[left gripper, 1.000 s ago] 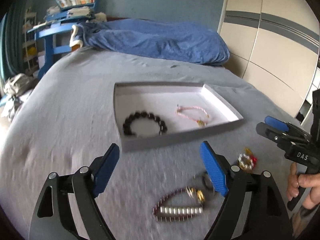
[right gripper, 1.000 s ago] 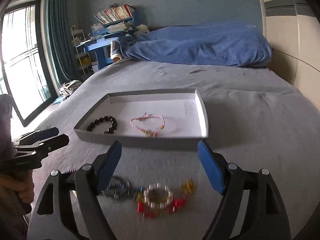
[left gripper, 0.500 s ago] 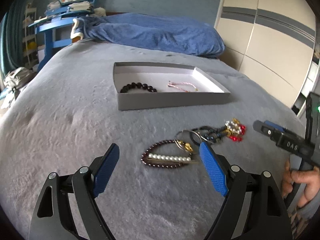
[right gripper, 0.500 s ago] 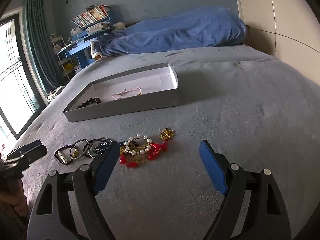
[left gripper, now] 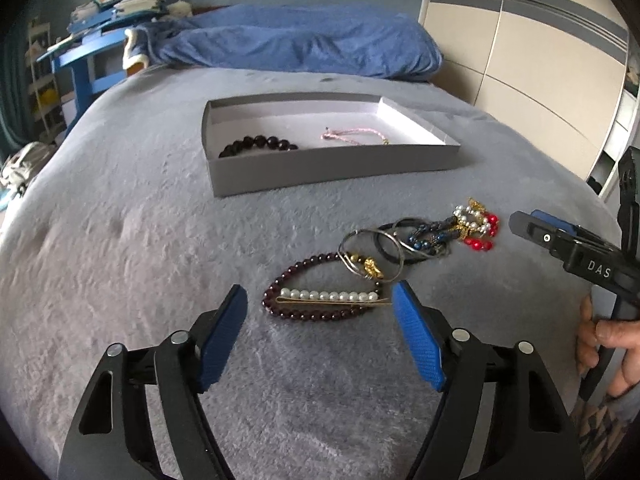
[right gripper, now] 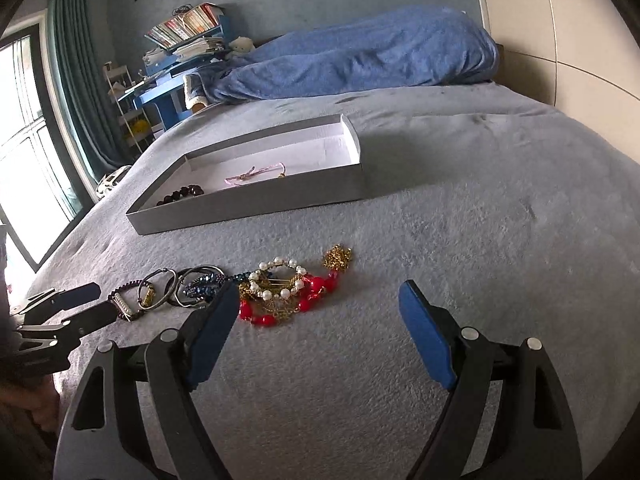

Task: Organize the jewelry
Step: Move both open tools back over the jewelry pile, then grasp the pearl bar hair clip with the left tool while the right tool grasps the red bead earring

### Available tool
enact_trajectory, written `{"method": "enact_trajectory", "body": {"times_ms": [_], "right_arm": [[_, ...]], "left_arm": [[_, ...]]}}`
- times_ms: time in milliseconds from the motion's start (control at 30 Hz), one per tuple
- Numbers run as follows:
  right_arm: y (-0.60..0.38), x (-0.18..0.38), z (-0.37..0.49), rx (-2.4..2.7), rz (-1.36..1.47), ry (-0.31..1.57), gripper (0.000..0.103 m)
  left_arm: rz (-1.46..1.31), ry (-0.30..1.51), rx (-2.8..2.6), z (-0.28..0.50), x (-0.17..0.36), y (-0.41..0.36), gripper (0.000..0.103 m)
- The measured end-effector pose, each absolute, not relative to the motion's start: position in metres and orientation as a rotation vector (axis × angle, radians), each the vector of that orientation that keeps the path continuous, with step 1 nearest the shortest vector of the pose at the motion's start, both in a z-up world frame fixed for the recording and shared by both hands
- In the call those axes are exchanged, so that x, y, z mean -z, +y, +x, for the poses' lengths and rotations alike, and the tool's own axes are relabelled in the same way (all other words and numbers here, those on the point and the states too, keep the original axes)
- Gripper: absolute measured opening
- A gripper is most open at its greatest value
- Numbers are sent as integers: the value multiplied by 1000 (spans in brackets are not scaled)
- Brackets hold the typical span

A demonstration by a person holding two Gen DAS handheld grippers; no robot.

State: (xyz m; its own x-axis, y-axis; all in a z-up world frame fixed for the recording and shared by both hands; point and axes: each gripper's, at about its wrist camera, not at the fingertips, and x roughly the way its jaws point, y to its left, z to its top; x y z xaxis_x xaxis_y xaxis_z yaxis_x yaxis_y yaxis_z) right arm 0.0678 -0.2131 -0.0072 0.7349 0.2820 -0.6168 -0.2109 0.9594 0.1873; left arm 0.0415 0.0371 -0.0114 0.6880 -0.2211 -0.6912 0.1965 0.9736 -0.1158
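Left wrist view: left gripper [left gripper: 320, 332] spread wide and empty, hovering low over the grey bed [left gripper: 120, 248], jaws bracketing a dark garnet bead bracelet [left gripper: 316, 292] with a pearl hair clip [left gripper: 332, 295] lying across it. Just beyond, touching or overlapping, a tangle of metal rings [left gripper: 372, 248], then blue beads [left gripper: 430, 236], then the pearl-and-red-bead piece [left gripper: 478, 226]. Farther back, well apart from the pile, a shallow grey box [left gripper: 332, 168] already holding a black bead bracelet [left gripper: 258, 146] and a pink cord bracelet [left gripper: 354, 134]. At the right edge, right gripper [left gripper: 538, 226] seen side-on, jaws apart, nothing in them. Judged step: choosing the next piece from the loose pile, most likely the clip or garnet bracelet; next move calls for lowering, closing on one piece alone, and lifting slowly so linked neighbours do not drag along. Right wrist view: right gripper [right gripper: 316, 332] likewise open and empty, aimed at the bed to the right of the pearl-and-red-bead piece [right gripper: 284, 296], with a gold chain cluster [right gripper: 338, 258] shown as a separate lump, something the other view barely resolves. Box interior mostly hidden by its near wall [right gripper: 248, 204] here, while the left view shows both stored bracelets more plainly. Left gripper [right gripper: 76, 312] at the left edge, open near the garnet bracelet end.
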Motion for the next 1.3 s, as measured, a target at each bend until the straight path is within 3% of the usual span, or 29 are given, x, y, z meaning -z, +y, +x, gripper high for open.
{"method": "enact_trajectory", "body": {"times_ms": [367, 500, 733, 1000, 1300], "right_arm": [[-211, 9, 69, -279, 102, 710, 81], [-212, 9, 69, -279, 105, 709, 81], [-212, 9, 69, -277, 107, 710, 81], [-216, 10, 68, -275, 127, 715, 81], [-215, 11, 70, -279, 132, 726, 81]], "left_arm": [[90, 828, 272, 50, 19, 13, 74], [66, 837, 279, 51, 21, 17, 53], [41, 775, 318, 39, 14, 20, 34], [14, 731, 318, 30, 4, 26, 20], [-23, 821, 269, 11, 13, 43, 20]]}}
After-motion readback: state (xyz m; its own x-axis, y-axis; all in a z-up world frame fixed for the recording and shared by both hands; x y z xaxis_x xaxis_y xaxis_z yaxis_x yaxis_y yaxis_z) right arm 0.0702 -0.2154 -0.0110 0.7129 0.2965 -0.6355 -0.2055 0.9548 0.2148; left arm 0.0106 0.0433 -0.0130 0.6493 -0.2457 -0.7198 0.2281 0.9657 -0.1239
